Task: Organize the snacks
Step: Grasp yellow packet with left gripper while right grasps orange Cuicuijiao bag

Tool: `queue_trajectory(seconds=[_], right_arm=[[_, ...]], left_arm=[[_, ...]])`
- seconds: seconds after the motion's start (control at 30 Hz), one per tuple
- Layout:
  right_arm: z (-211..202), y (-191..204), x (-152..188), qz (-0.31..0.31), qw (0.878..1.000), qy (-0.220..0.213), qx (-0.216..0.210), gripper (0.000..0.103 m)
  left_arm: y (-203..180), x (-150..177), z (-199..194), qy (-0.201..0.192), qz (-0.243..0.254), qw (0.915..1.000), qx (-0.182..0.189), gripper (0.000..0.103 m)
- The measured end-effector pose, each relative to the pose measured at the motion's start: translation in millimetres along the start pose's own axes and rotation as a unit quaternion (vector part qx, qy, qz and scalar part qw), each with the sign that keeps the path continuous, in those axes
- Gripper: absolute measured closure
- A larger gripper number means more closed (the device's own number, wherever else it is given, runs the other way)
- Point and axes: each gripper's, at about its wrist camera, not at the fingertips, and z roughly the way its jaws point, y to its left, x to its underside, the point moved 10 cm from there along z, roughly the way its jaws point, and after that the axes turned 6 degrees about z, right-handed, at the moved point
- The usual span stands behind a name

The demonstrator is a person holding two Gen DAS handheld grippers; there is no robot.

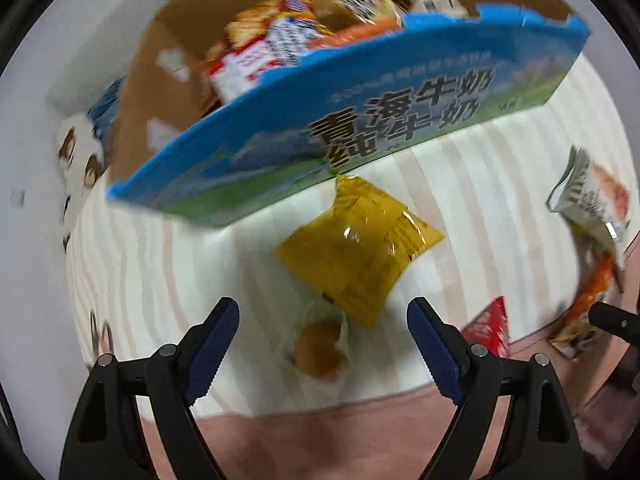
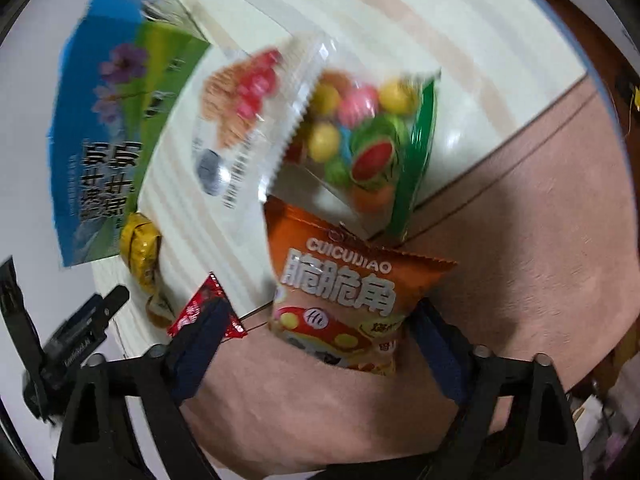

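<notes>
In the left wrist view my left gripper (image 1: 322, 312) is open and empty, just short of a yellow snack packet (image 1: 356, 248) and a clear pastry packet (image 1: 322, 348) on the striped mat. Behind them stands a blue milk carton box (image 1: 360, 120) with several snack bags (image 1: 280, 40) inside. In the right wrist view my right gripper (image 2: 320, 312) is open, its fingers either side of an orange snack bag (image 2: 340, 288). Beyond it lie a candy bag (image 2: 360, 136) and a clear packet (image 2: 248, 120). A small red packet (image 2: 204, 308) lies by the left finger.
The striped white mat (image 1: 480, 184) lies on a pinkish floor (image 2: 520, 260). The blue box (image 2: 100, 140) and yellow packet (image 2: 140, 248) also show in the right wrist view. The other gripper (image 2: 68, 340) shows at lower left there. More snack bags (image 1: 592, 200) lie at the mat's right.
</notes>
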Motion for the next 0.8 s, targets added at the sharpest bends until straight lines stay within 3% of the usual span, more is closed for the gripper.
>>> queue_trajectory(seconds=[0.1,0.27,0.3,0.37,0.5,0.57,0.73,0.8], right_arm=[[6.4,-2.9,2.1,0.001,1.000,-0.006,0.008,0.027],[7.6,-0.1,5.2,-0.014,1.000,-0.018,0.019,0.032],[7.4,0.0,6.5,-0.017,0.999,-0.019,0.022,0.034],[9.9,6.3,7.6,-0.030,0.999,-0.017,0.029,0.037],[15.5,23.1,19.8,-0.093,0.994,-0.011,0.062,0.043],[21.0,30.9,28.4,-0.134,0.987,-0.001,0.084,0.044],[35.7,49.1,54.1,-0.253,0.957,0.018,0.144,0.045],[42.8,52.6,64.1,-0.281,0.946,0.032,0.157,0.045]], left_arm=[[-8.5,-13.3,16.3,0.018,0.053,0.9984,-0.012,0.017],[-33.6,-21.3,43.8,0.054,0.126,0.9905,-0.005,0.017],[-35.8,-22.3,46.0,0.053,0.127,0.9904,-0.005,0.024],[-38.9,-20.1,49.4,0.058,0.095,0.9937,0.018,0.038],[-44.1,-3.4,47.4,0.066,0.007,0.9939,0.089,0.038],[-50.3,17.5,45.1,0.075,-0.052,0.9870,0.132,0.038],[-57.4,76.5,50.4,0.096,-0.159,0.9670,0.175,0.038],[-59.5,90.8,52.5,0.096,-0.168,0.9643,0.181,0.038]])
